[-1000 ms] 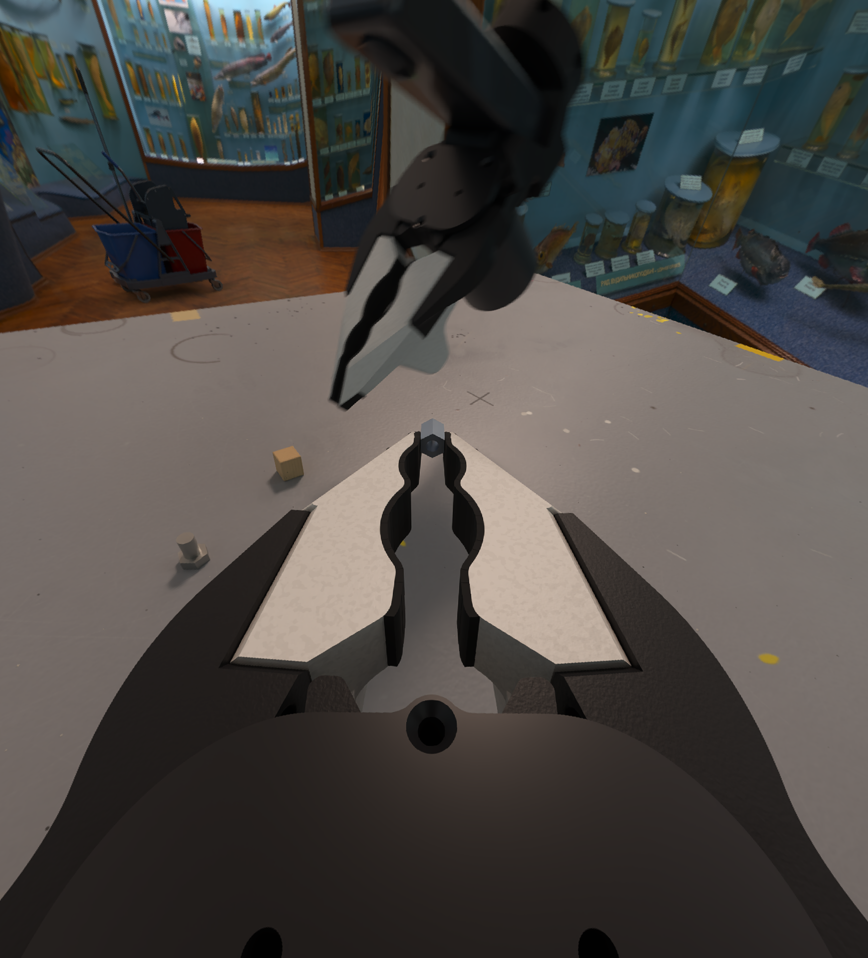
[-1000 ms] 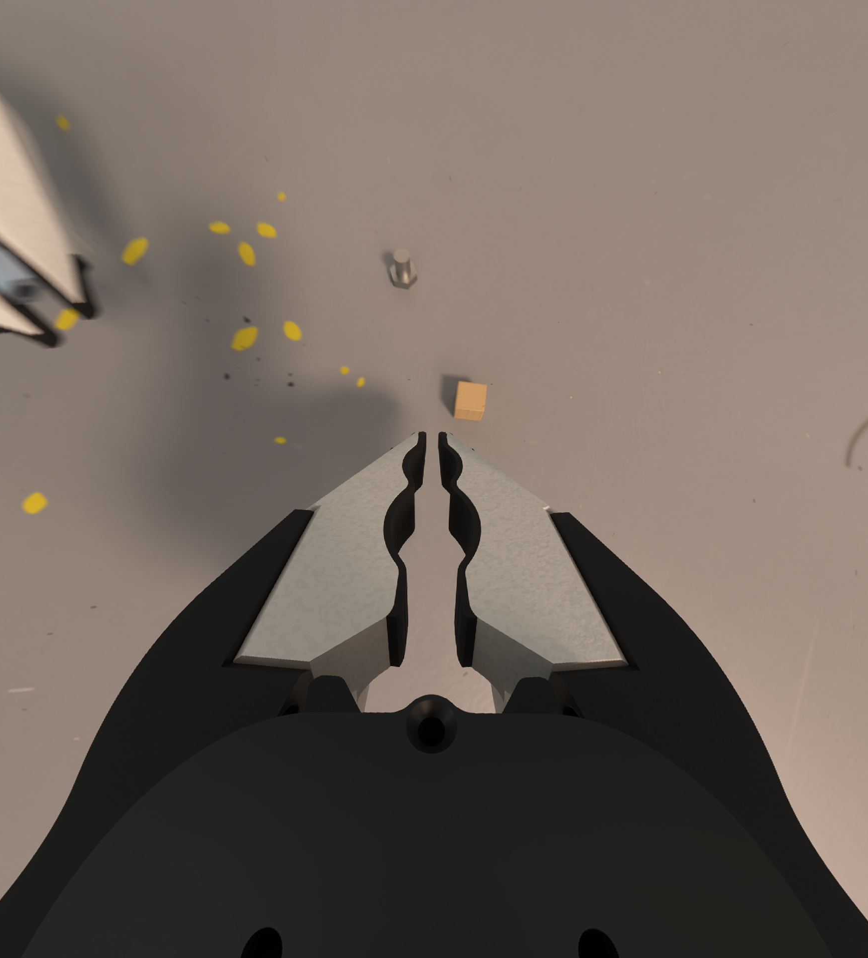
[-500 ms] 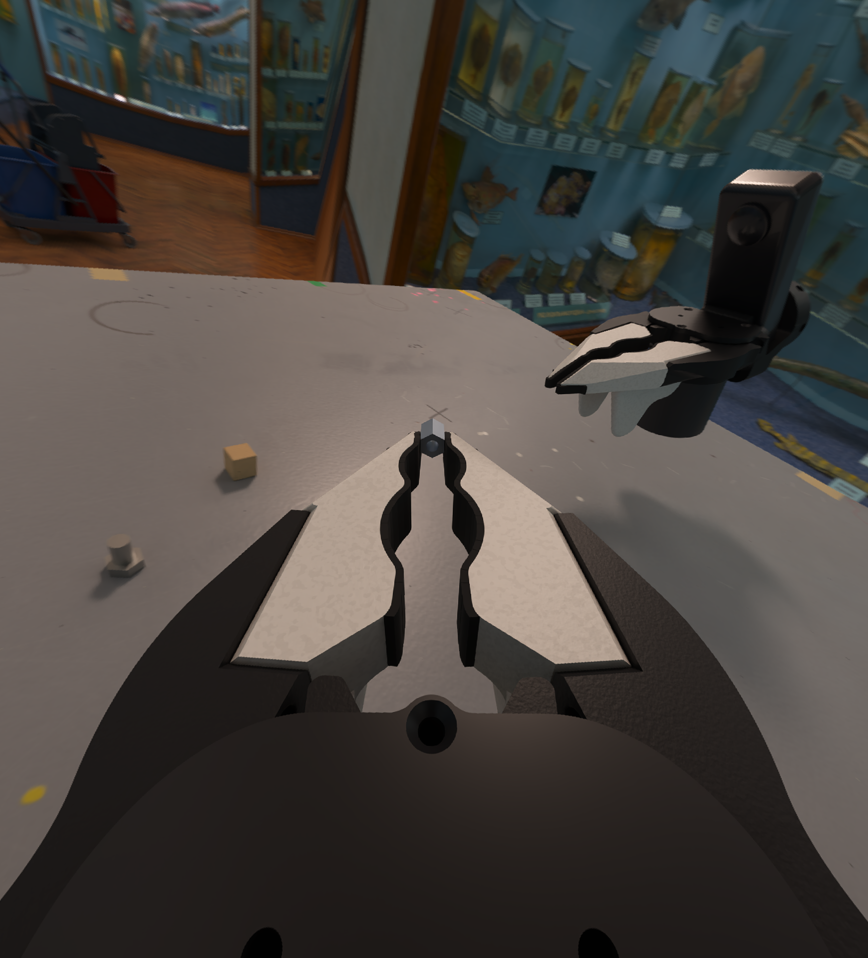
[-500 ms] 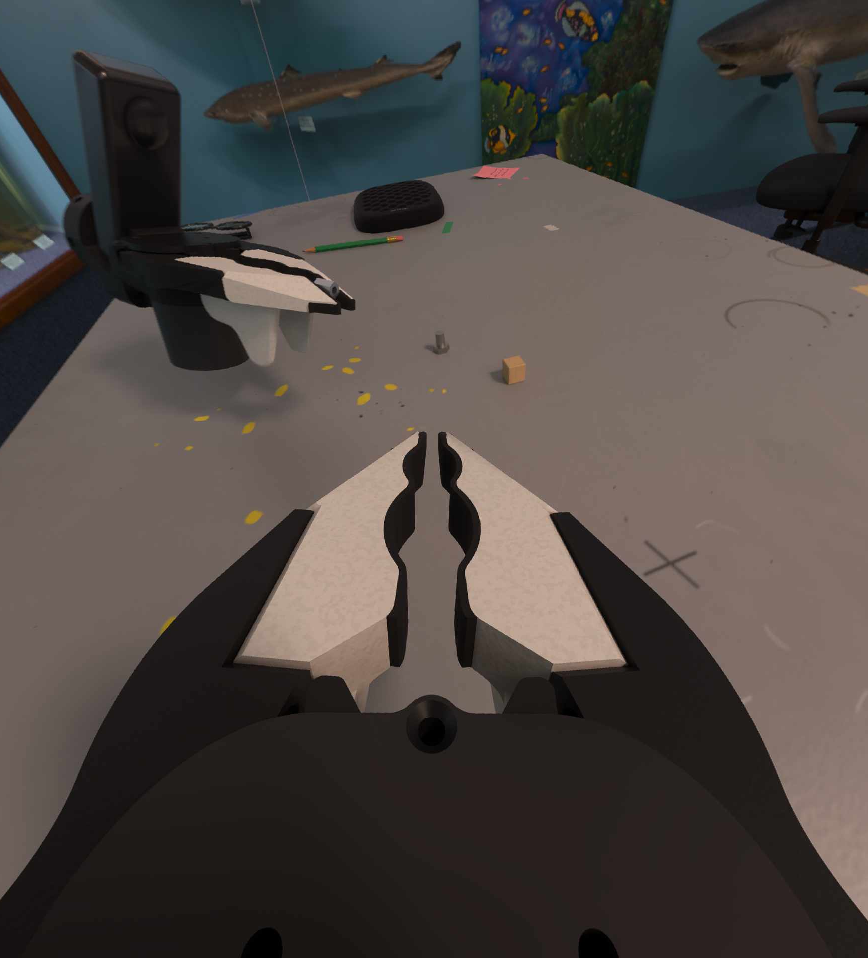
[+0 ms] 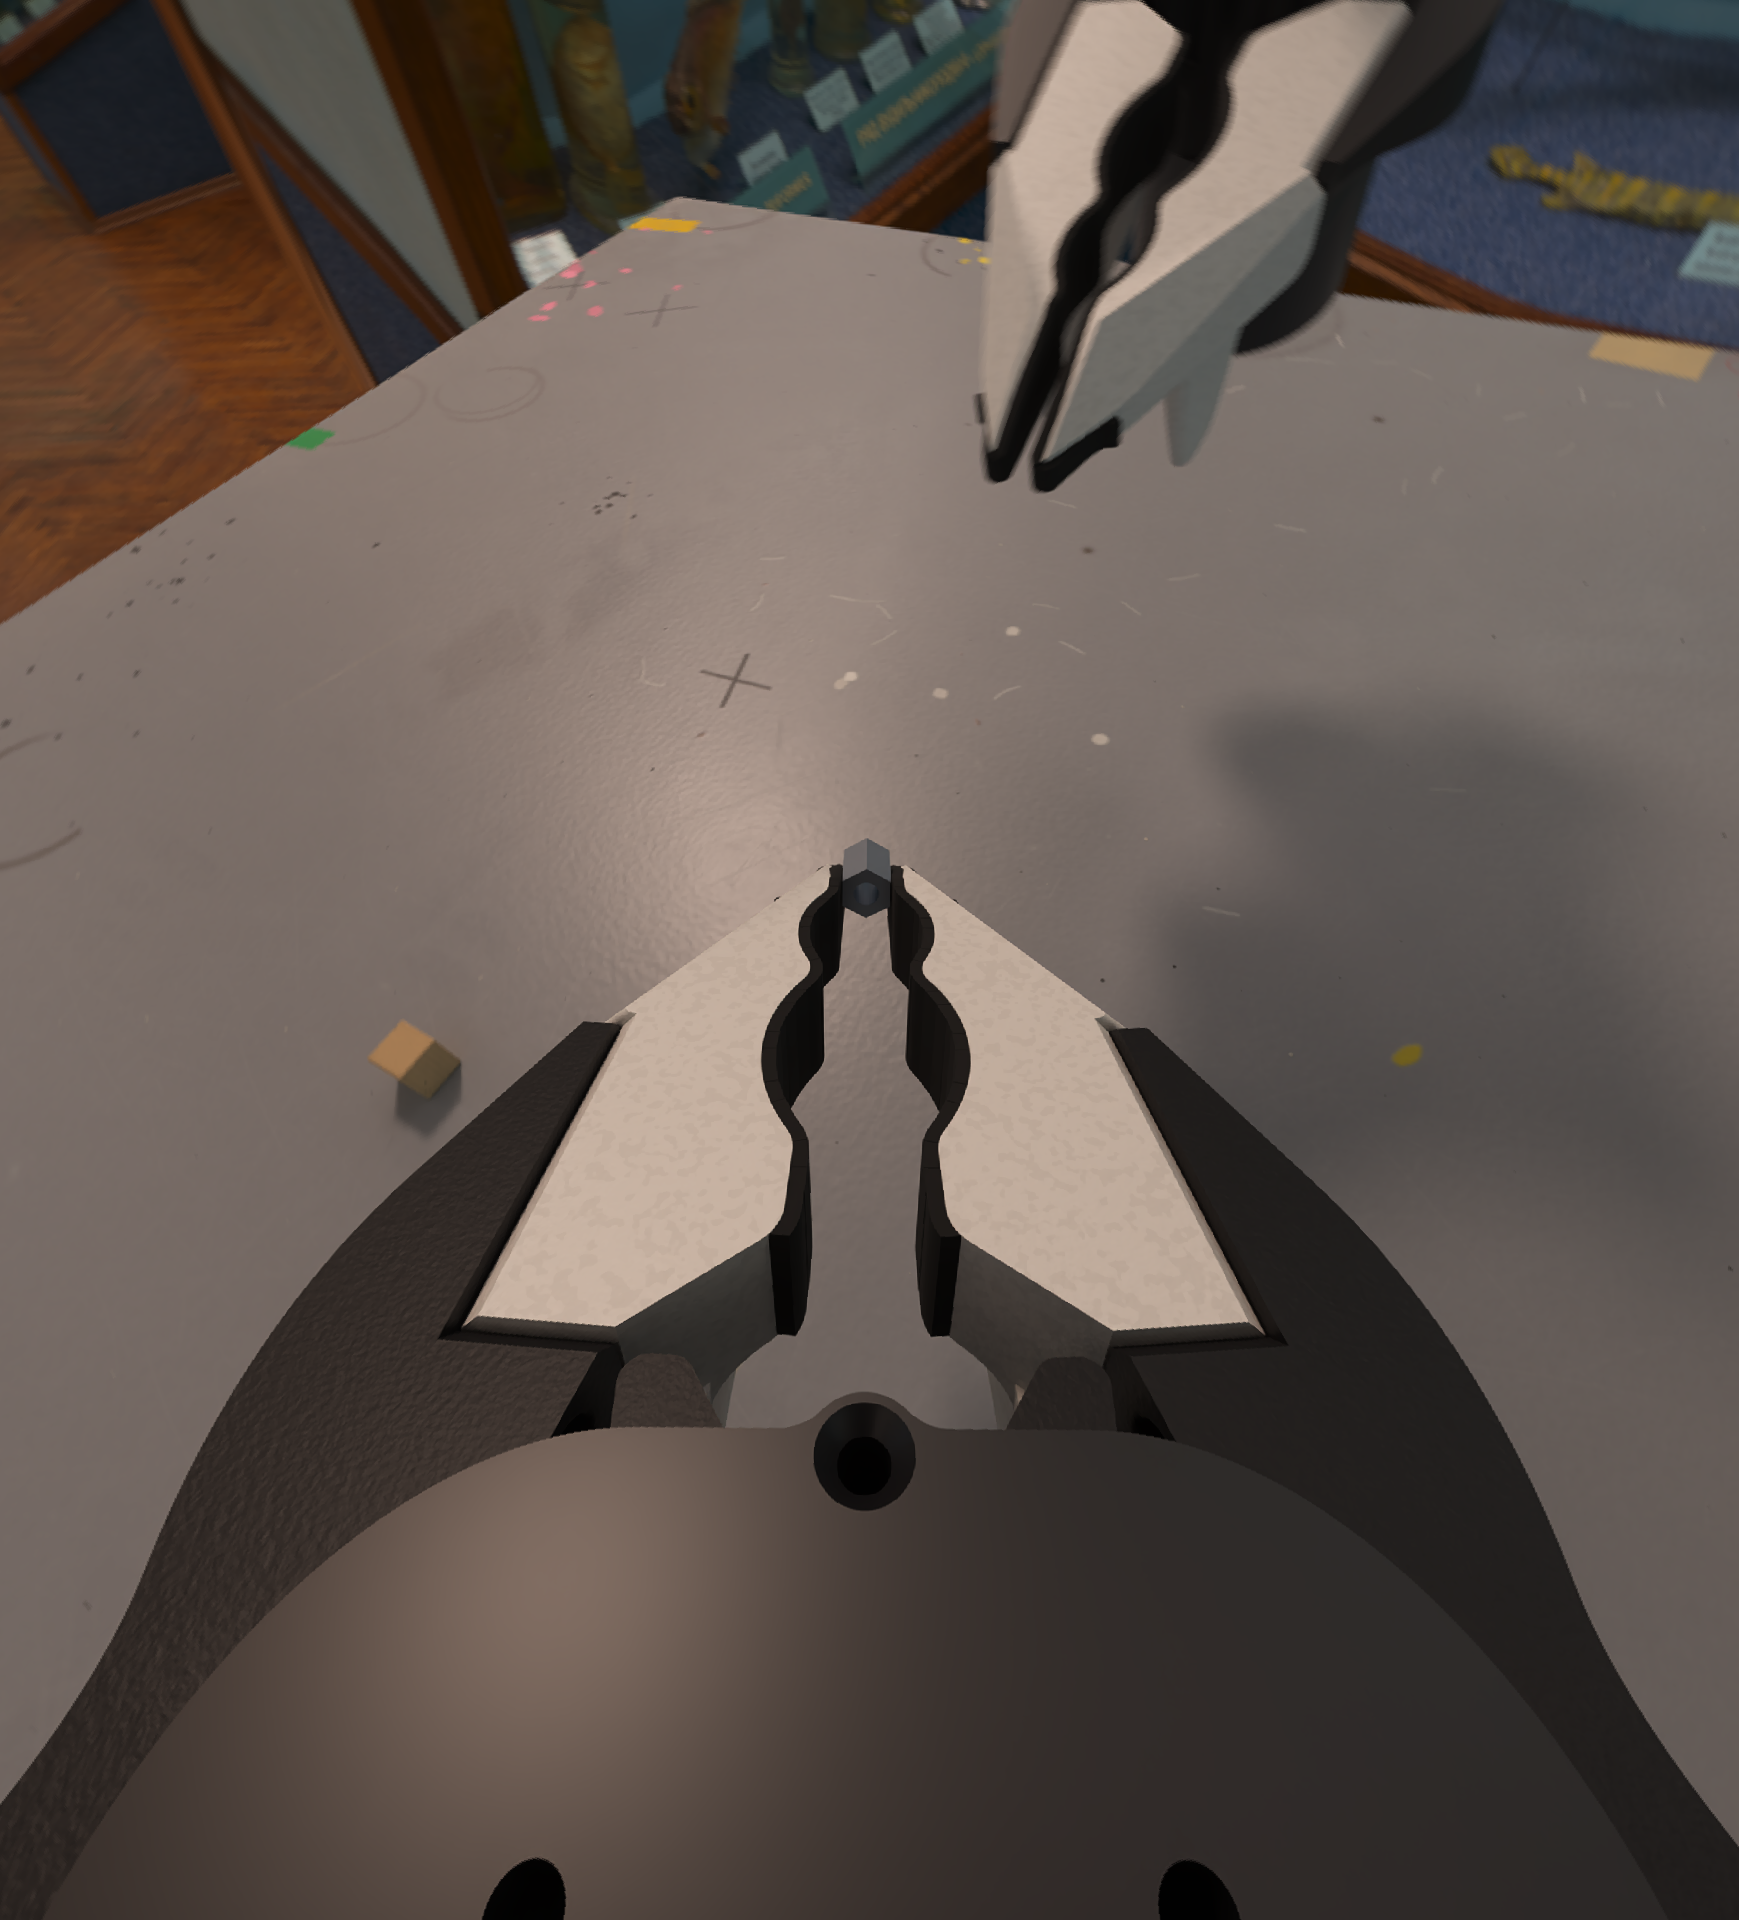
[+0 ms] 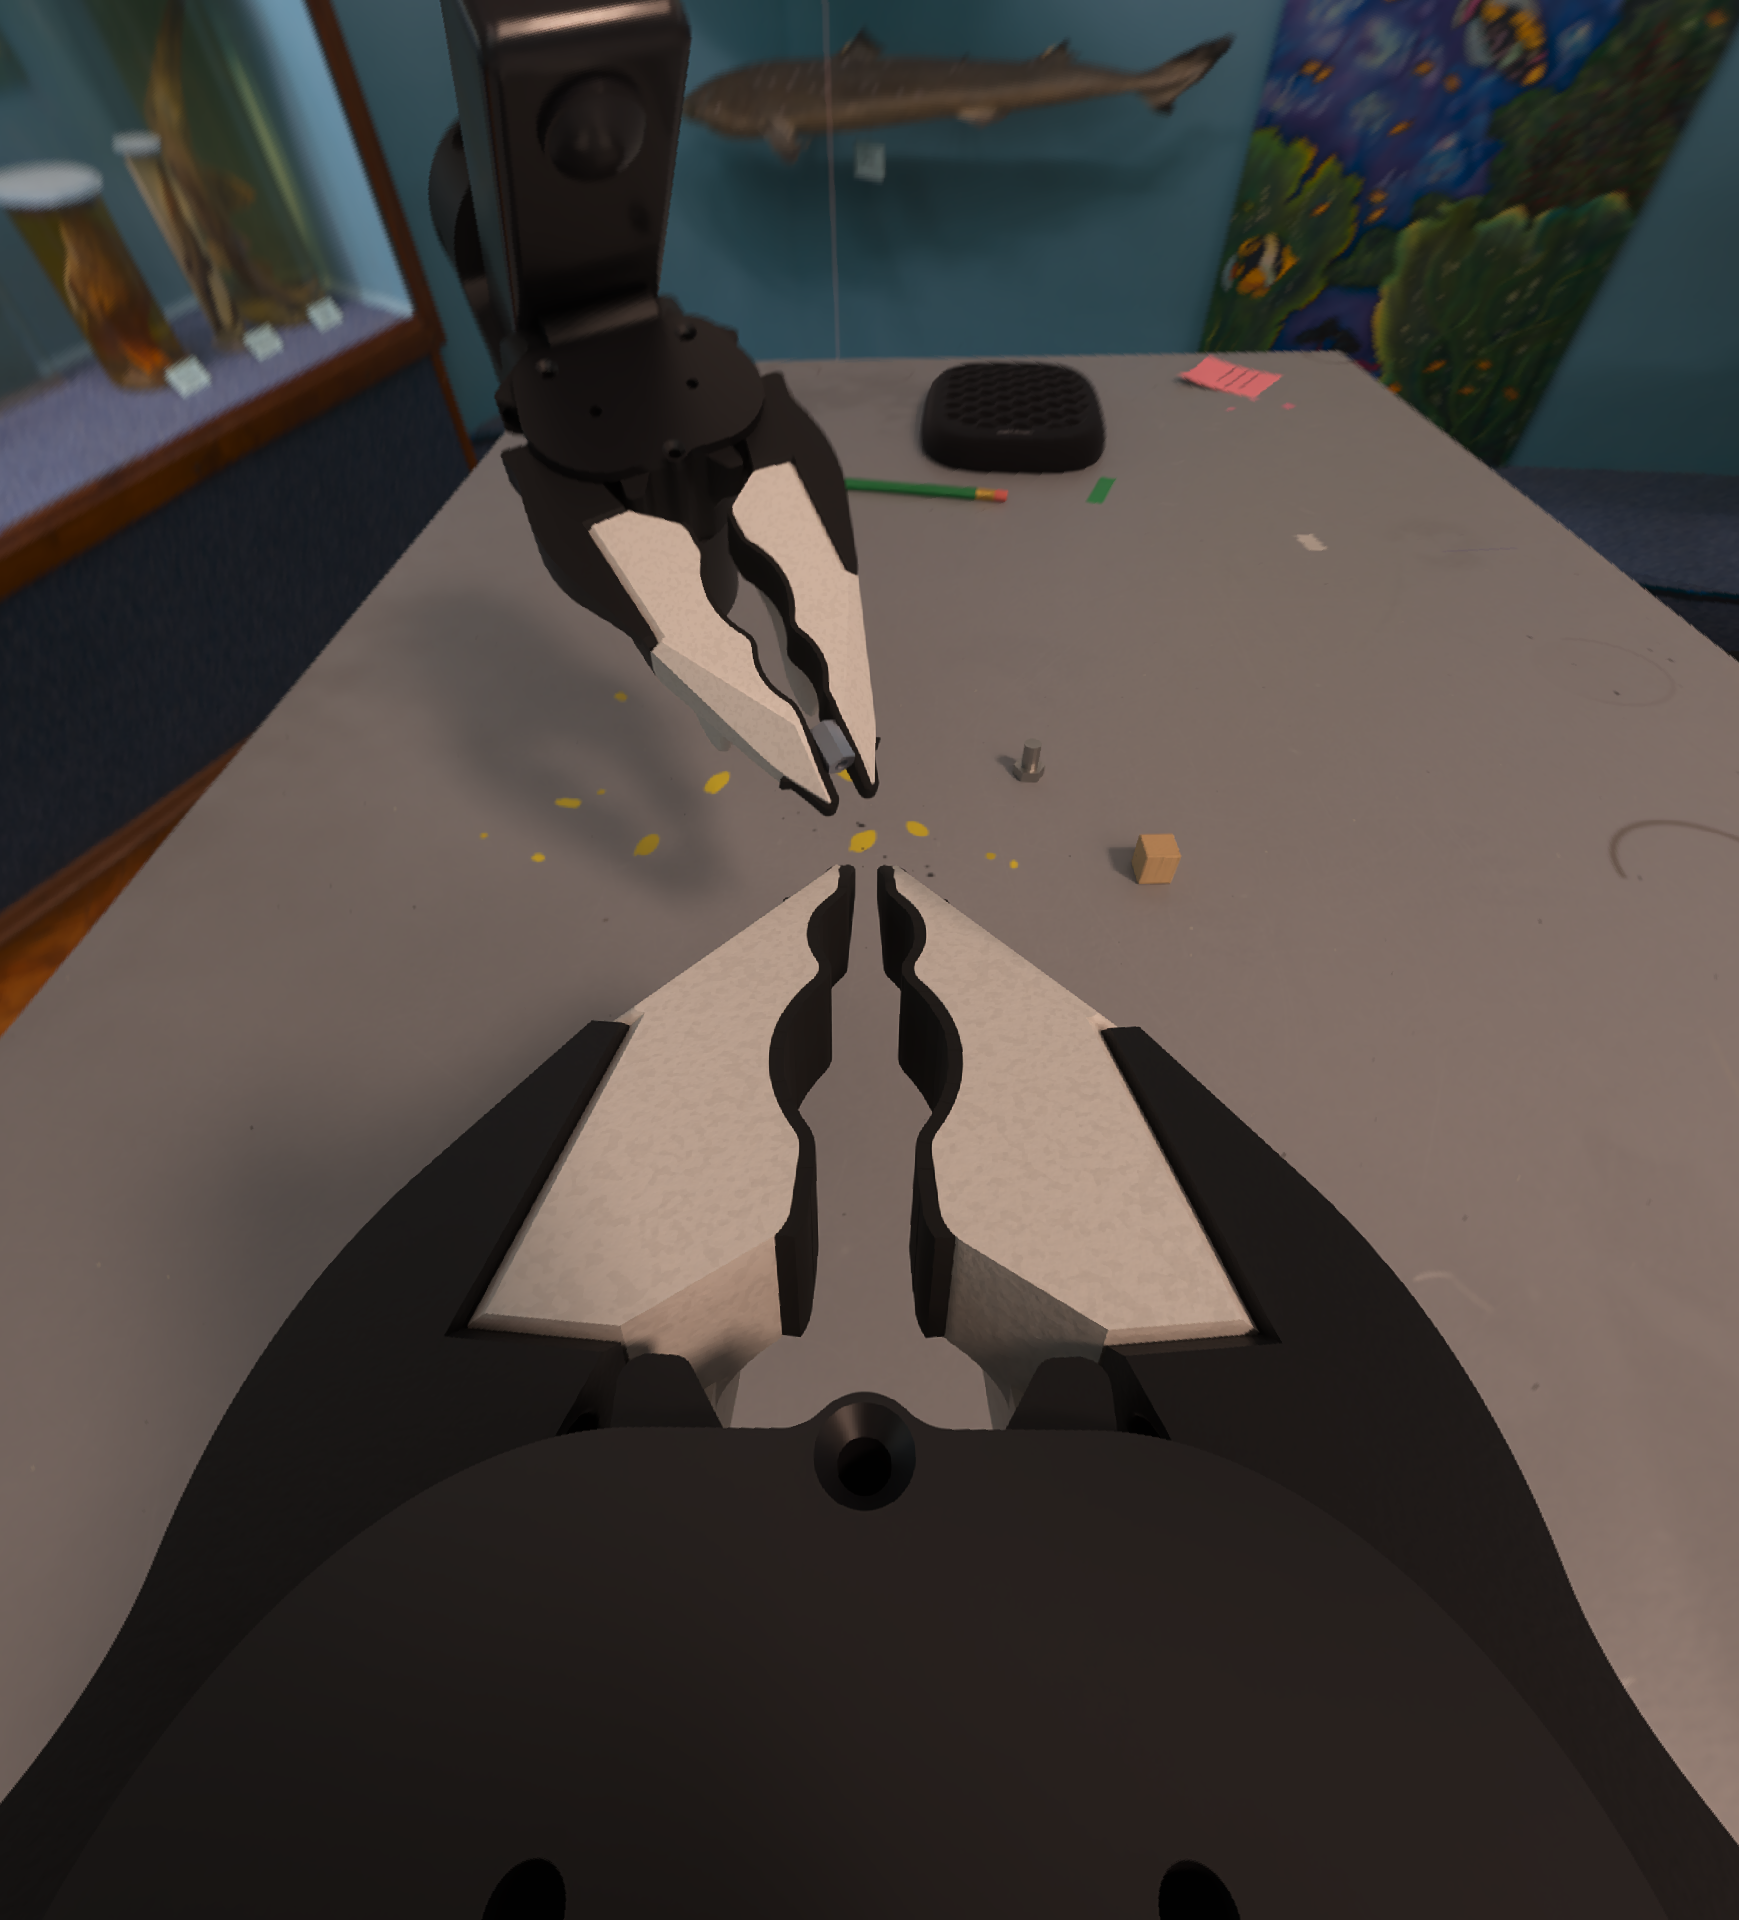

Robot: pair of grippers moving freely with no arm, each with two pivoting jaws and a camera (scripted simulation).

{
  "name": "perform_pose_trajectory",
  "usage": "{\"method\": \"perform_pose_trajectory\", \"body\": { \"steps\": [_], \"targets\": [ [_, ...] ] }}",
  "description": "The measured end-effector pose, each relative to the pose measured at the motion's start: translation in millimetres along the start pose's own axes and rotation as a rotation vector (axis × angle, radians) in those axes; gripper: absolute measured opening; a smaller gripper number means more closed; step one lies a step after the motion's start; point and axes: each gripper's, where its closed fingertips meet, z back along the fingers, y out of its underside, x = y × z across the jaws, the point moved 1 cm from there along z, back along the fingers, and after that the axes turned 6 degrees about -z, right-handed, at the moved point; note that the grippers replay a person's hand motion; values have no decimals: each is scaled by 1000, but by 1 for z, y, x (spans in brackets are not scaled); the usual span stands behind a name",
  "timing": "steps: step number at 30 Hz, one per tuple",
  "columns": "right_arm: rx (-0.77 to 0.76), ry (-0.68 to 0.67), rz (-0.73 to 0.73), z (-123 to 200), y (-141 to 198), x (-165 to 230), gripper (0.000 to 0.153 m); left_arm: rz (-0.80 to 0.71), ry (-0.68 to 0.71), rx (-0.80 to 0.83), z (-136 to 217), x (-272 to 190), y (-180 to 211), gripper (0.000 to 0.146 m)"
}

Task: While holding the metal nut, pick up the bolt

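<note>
- The left gripper [image 5: 865,883] hovers above a grey table [image 5: 325,831], its jaws clenched on a small grey metal nut [image 5: 866,879] pinched at the very tips.
- In the right wrist view the same left gripper [image 6: 849,795] points steeply down toward the table, with the metal nut [image 6: 833,744] visible between its pale fingers just short of the tips.
- The right gripper [image 6: 865,878] faces the left one from across the table, tips near each other but apart. Its jaws are nearly closed, with a narrow gap between the tips, and hold nothing.
- In the left wrist view the right gripper [image 5: 1021,473] hangs in the air at upper right, slightly blurred, and a dark shadow lies on the table below it.
- The bolt [image 6: 1029,761] stands on its head on the table, shaft up, to the right of the left gripper's tips and untouched by either gripper.
- A small tan cube [image 6: 1155,858] sits on the table to the right of the bolt and nearer the right gripper, apart from it; it also shows in the left wrist view [image 5: 415,1058].
- Yellow flecks [image 6: 862,840] dot the table between the two grippers.
- Farther back lie a green pencil [image 6: 922,490], a black perforated pad [image 6: 1012,416] and a pink paper note [image 6: 1231,376].
</note>
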Motion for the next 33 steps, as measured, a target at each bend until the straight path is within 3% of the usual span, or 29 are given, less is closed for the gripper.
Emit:
{"method": "perform_pose_trajectory", "body": {
  "steps": [5, 12, 17, 20, 22, 26, 29, 33],
  "targets": [
    [105, -39, 75, -11, -7, 0, 4, -51, 45, 9, -6, -4, -12, 8],
    [134, -47, 104, -17, -6, 3, 4, -48, 56, 5, -11, -7, -12, 8],
    [140, -25, 106, -20, -2, 0, 19, -55, 56, 21, -12, -6, -9, 8],
    [164, 7, 86, -20, 7, -5, 19, -30, 15, 35, -10, 3, -3, 8],
    [169, 95, 62, -18, 17, -5, 21, 38, -84, 19, 1, 14, 2, 8],
    [161, 290, -15, -22, 53, 16, 28, 273, -338, -231, 60, 24, 5, 8],
    [139, 479, -63, -15, 79, 22, 36, 363, -509, -372, 102, 10, 19, 8],
    [3, 603, -148, 9, 79, 19, 38, 383, -688, -353, 121, -11, 53, 8]
  ]
}}
